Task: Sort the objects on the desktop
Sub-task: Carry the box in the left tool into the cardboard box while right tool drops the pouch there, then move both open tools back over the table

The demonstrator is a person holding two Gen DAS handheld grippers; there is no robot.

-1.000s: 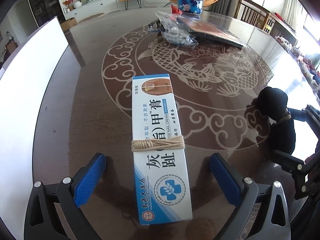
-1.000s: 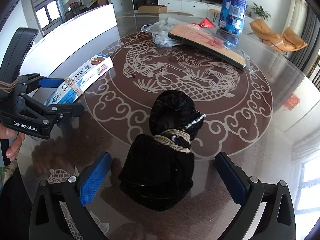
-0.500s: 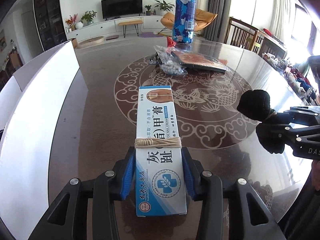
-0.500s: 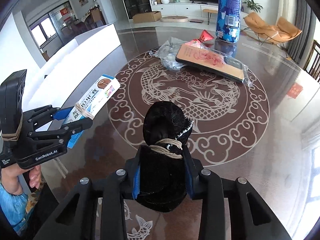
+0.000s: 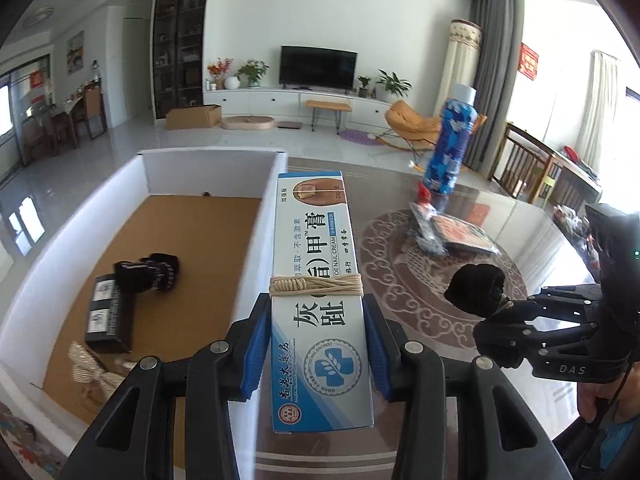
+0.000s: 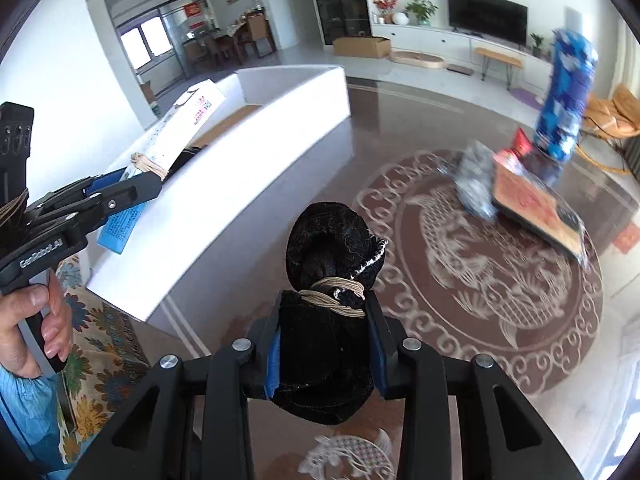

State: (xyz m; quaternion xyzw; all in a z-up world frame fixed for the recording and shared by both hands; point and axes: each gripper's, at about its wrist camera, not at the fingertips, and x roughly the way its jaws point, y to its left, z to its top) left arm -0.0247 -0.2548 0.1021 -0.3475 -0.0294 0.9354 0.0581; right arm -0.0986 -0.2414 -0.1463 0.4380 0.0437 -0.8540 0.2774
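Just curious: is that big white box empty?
No. The white box already holds a dark carton, a black bundle and something pale.

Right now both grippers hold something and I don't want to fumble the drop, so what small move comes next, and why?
Probably carry the left gripper leftward past the white wall into the box before opening. It is shut on the ointment carton, which hangs above that wall, not clear of it. The right gripper, clamped on the black pouch, can follow.
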